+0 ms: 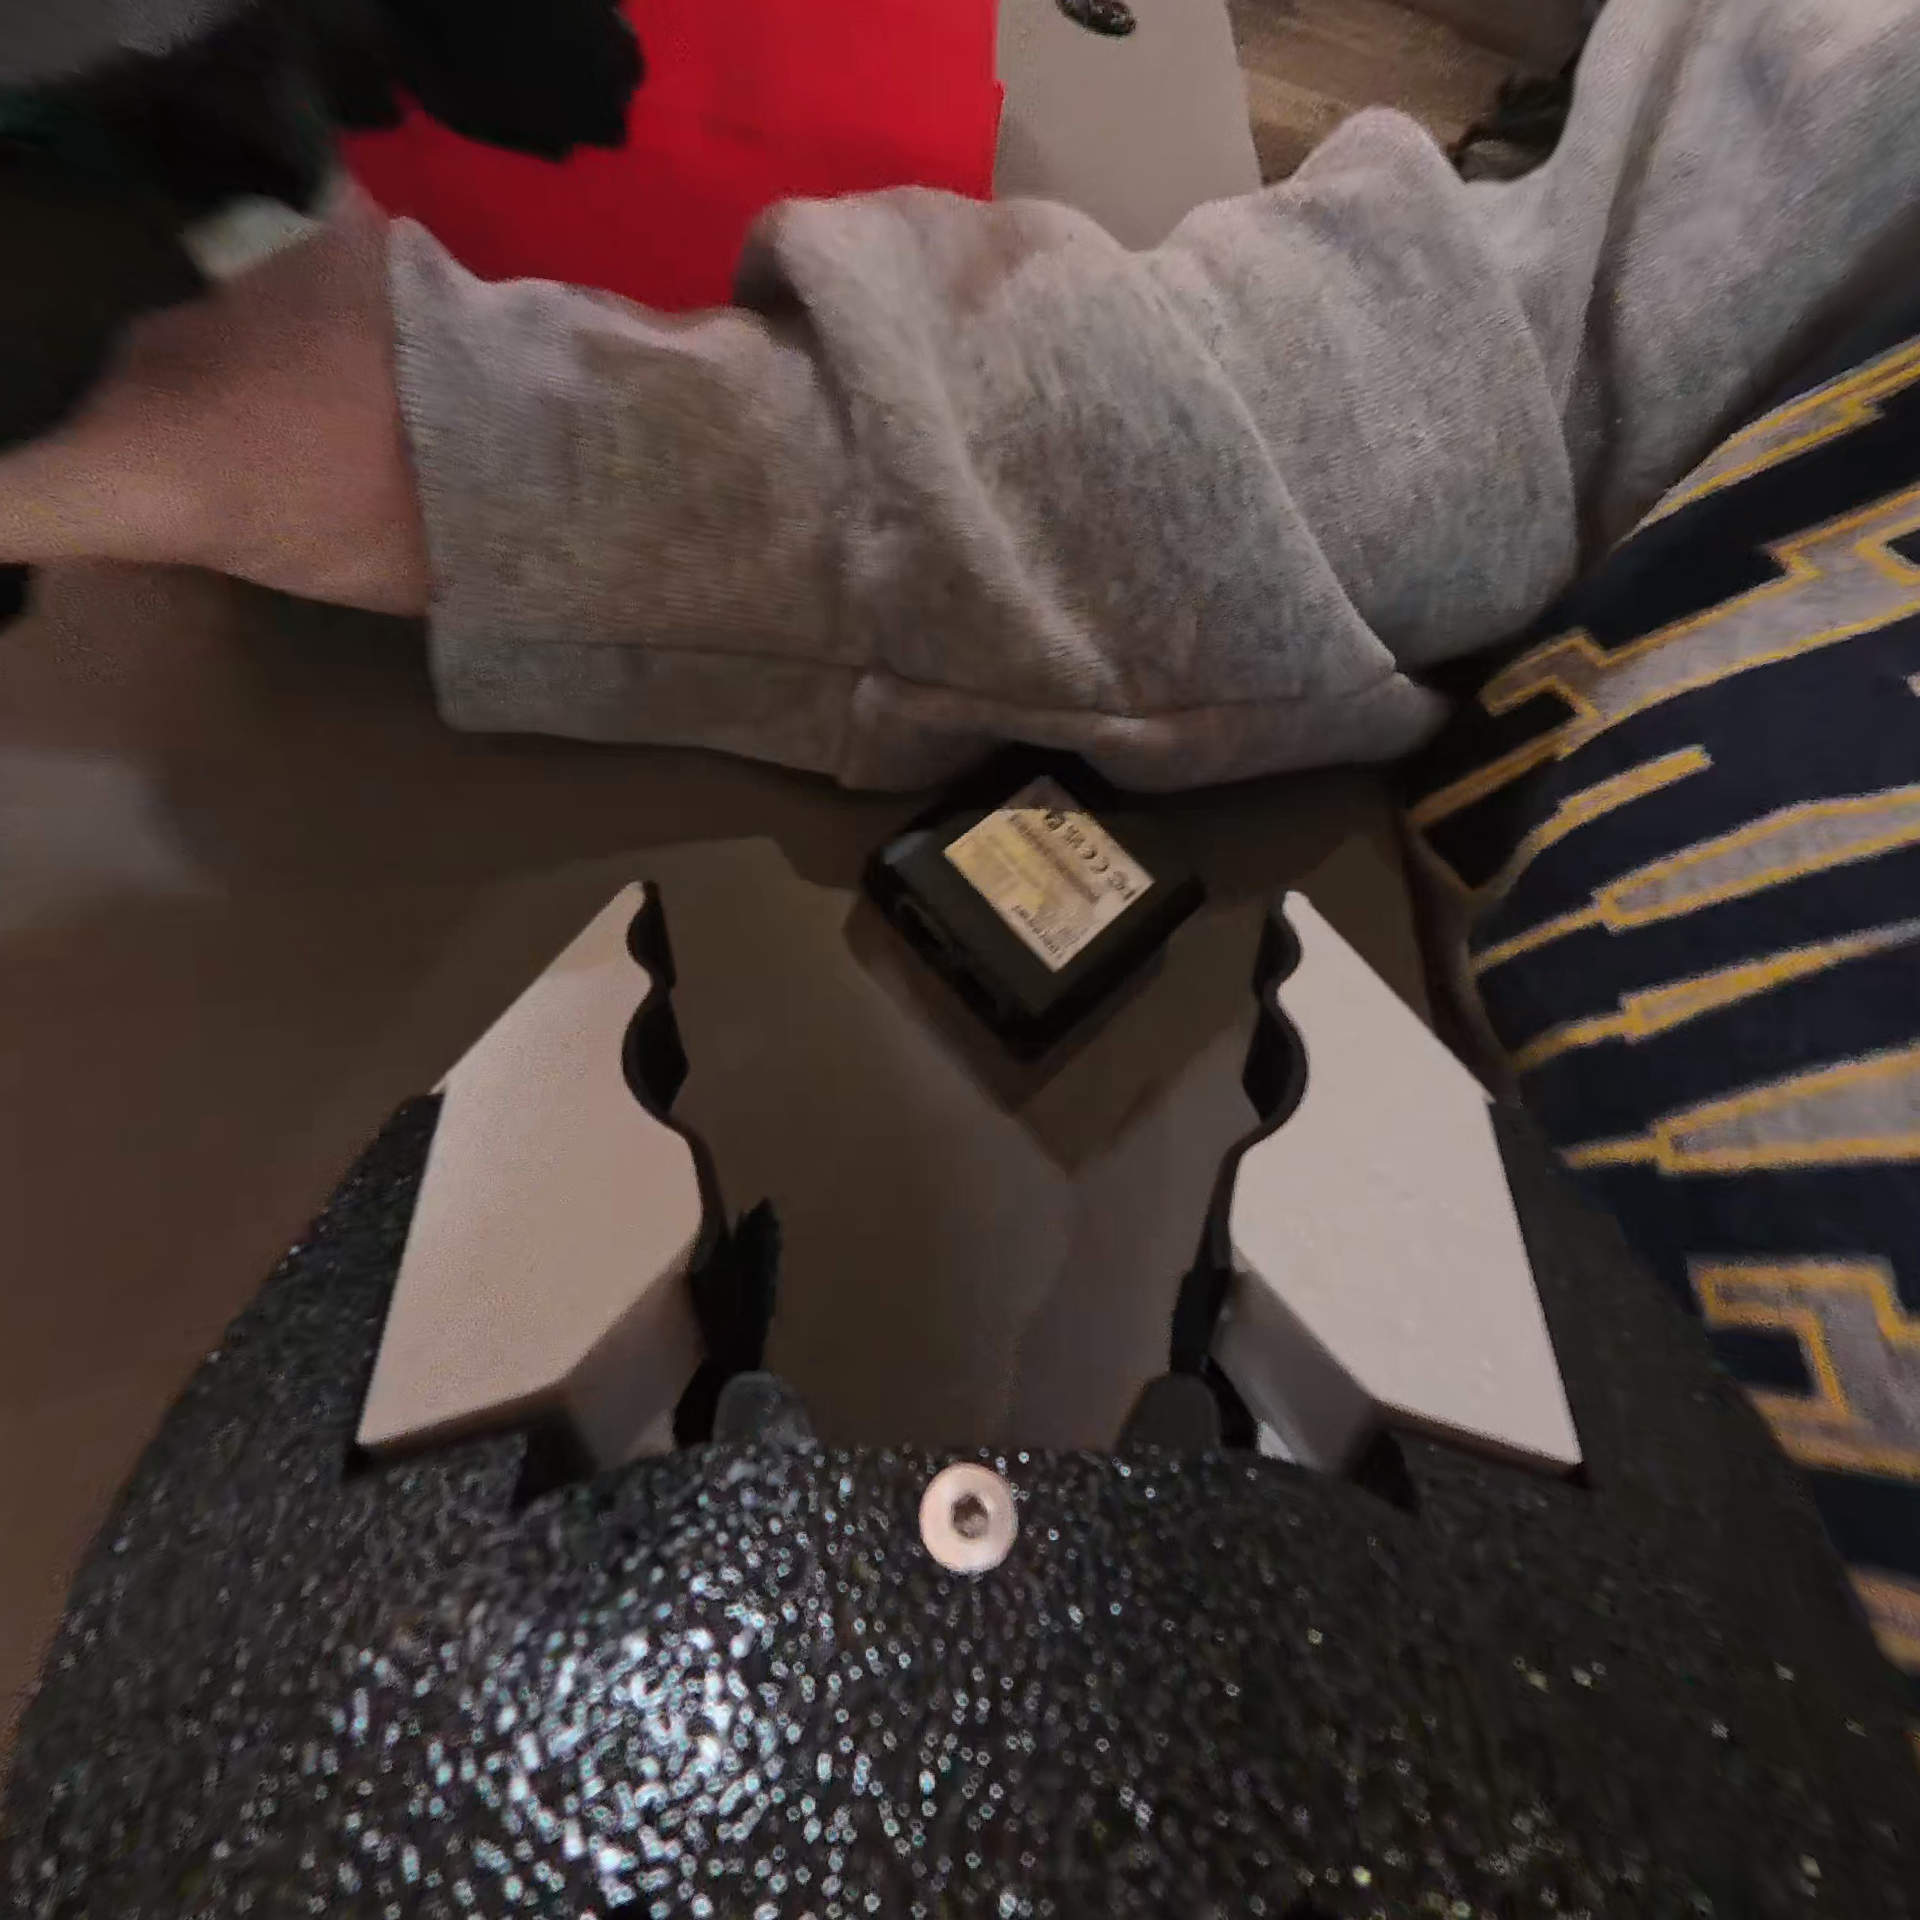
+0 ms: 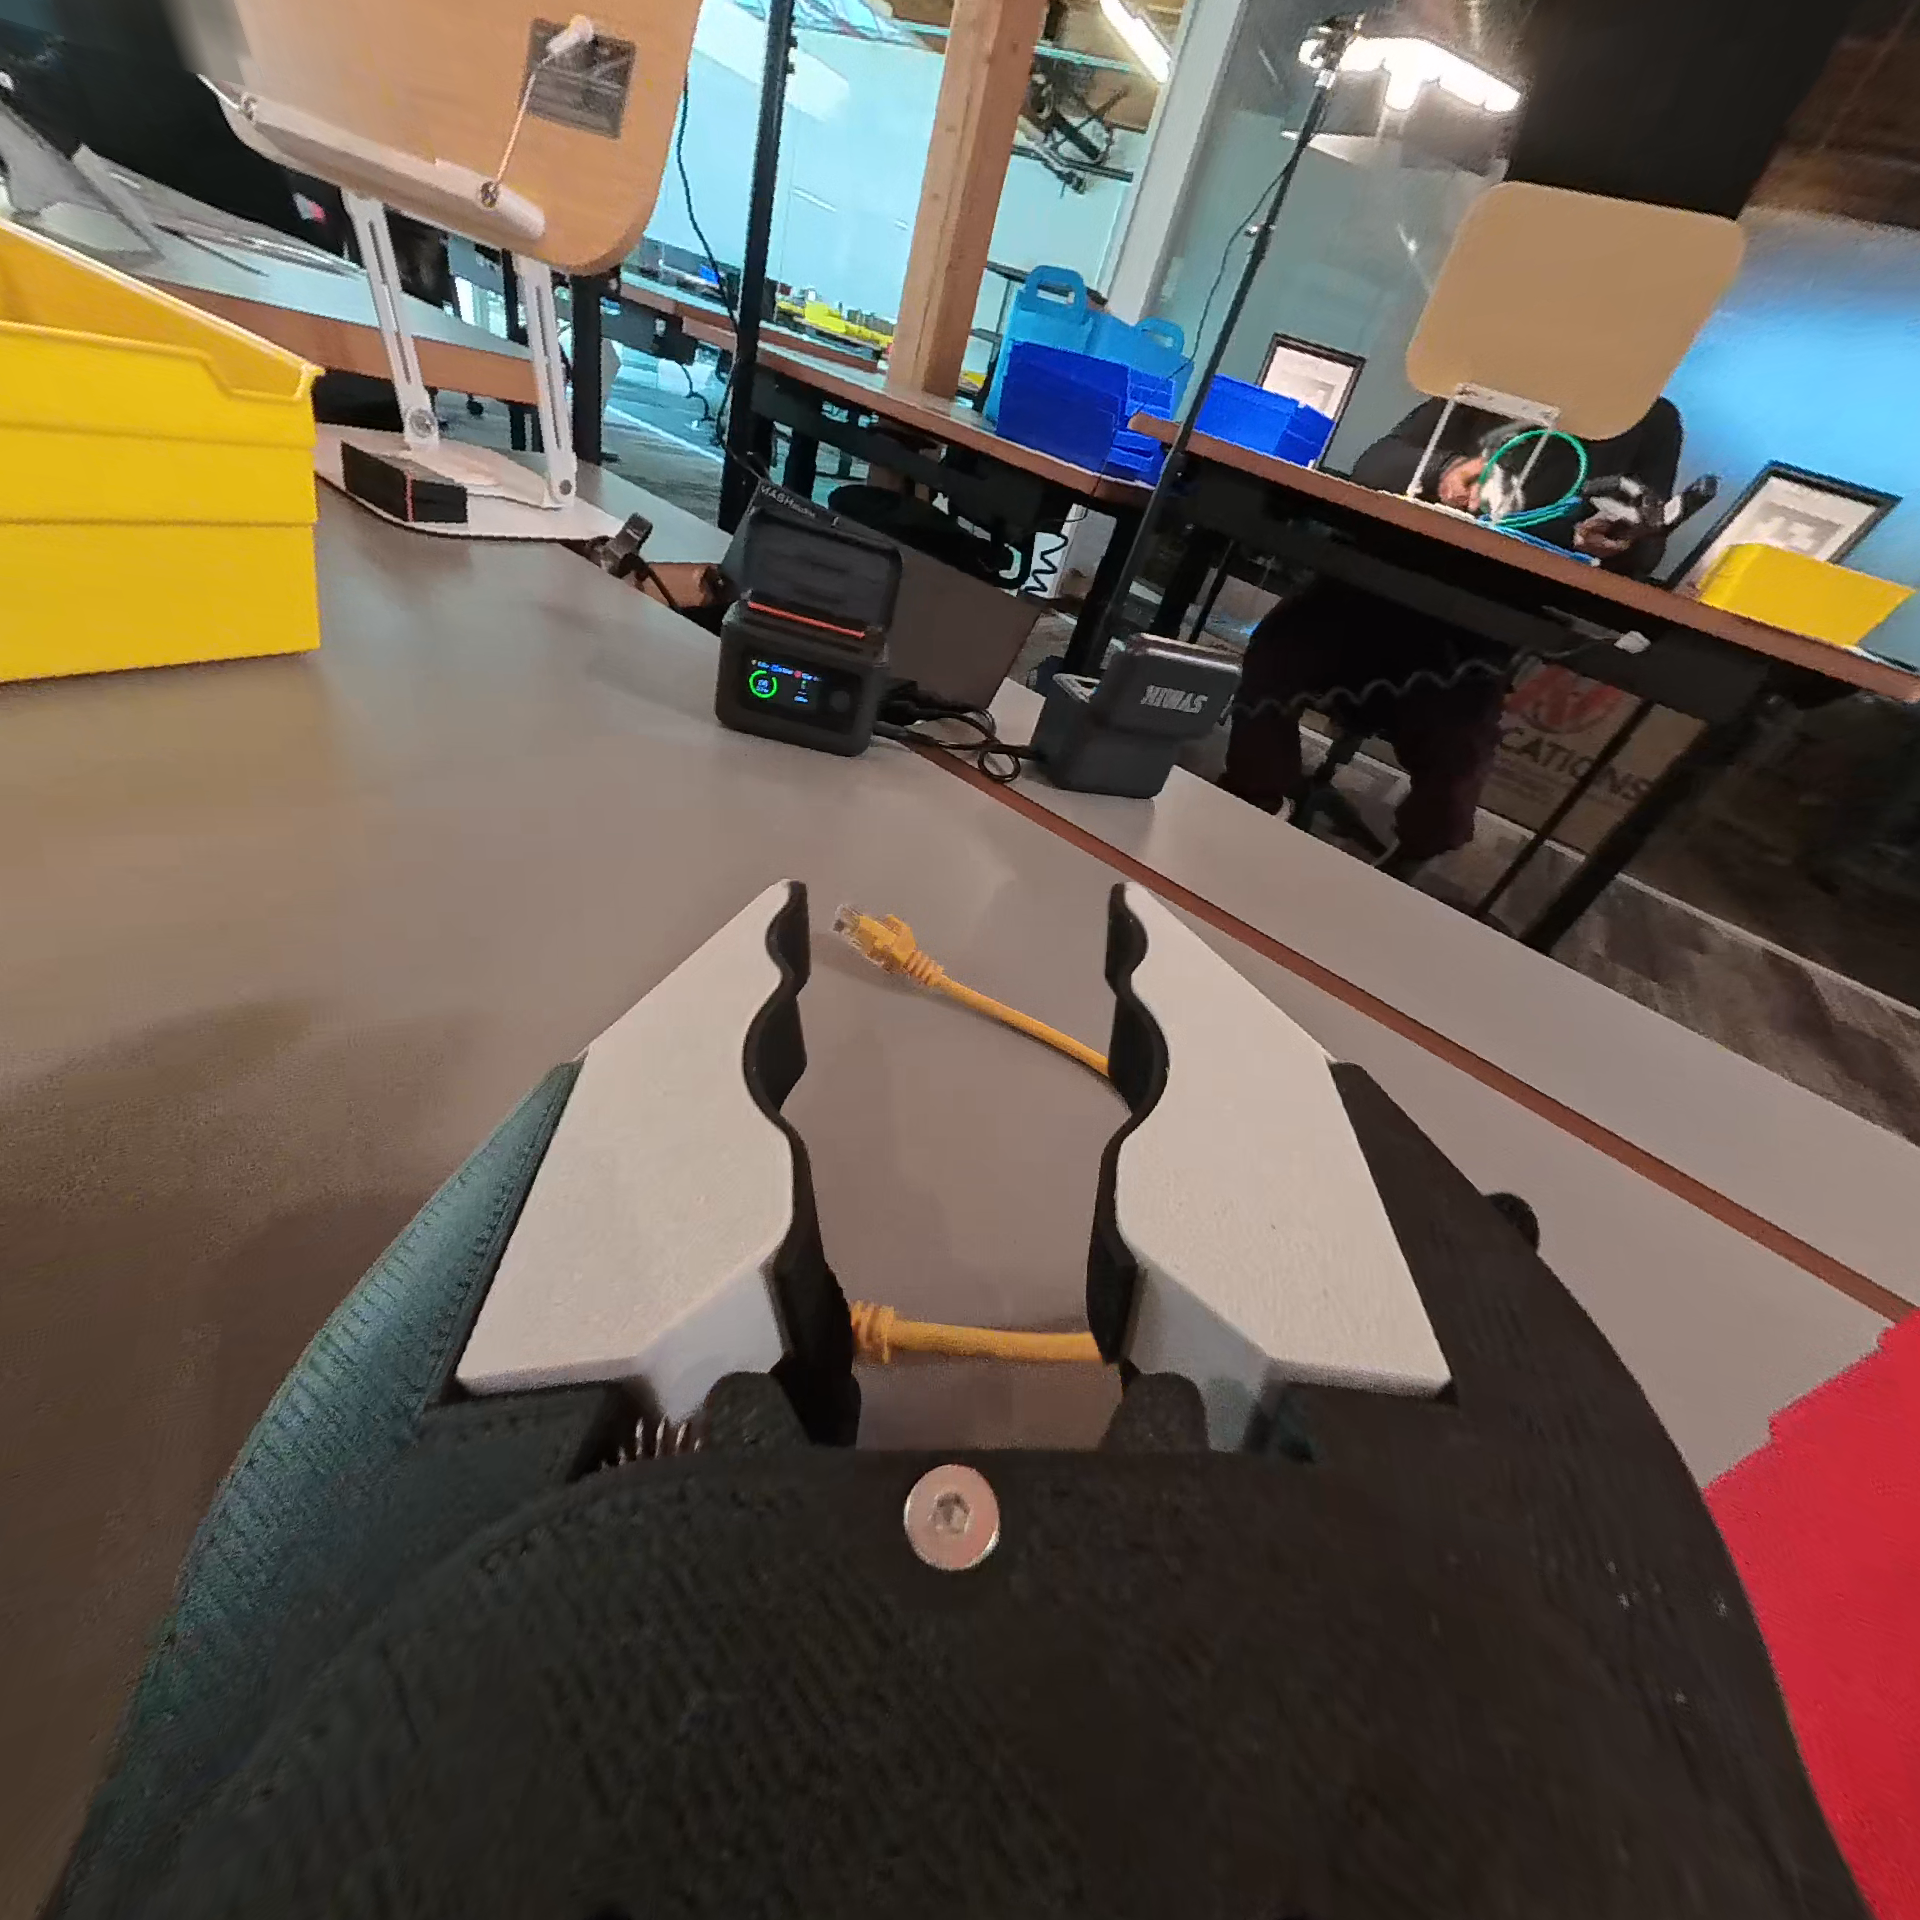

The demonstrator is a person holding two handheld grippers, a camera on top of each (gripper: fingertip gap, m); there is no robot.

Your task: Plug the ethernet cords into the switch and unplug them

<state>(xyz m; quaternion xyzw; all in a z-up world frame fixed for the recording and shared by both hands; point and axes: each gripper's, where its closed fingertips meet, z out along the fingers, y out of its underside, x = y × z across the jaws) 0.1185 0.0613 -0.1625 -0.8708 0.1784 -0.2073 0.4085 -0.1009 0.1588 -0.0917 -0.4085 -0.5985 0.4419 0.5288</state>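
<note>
In the left wrist view a small black switch lies on the grey table with its labelled underside up, just beyond my left gripper, which is open and empty. A grey sleeve crosses above the switch and partly covers its far edge. In the right wrist view a yellow ethernet cord lies on the table, its clear plug between the tips of my right gripper. That gripper is open, low over the table, and holds nothing. A second length of the yellow cord shows deep between the fingers.
A red sheet lies behind the sleeve and shows at the lower right of the right wrist view. Yellow bins stand at the left. Two black charger boxes sit near the table's far edge. A person works at another table.
</note>
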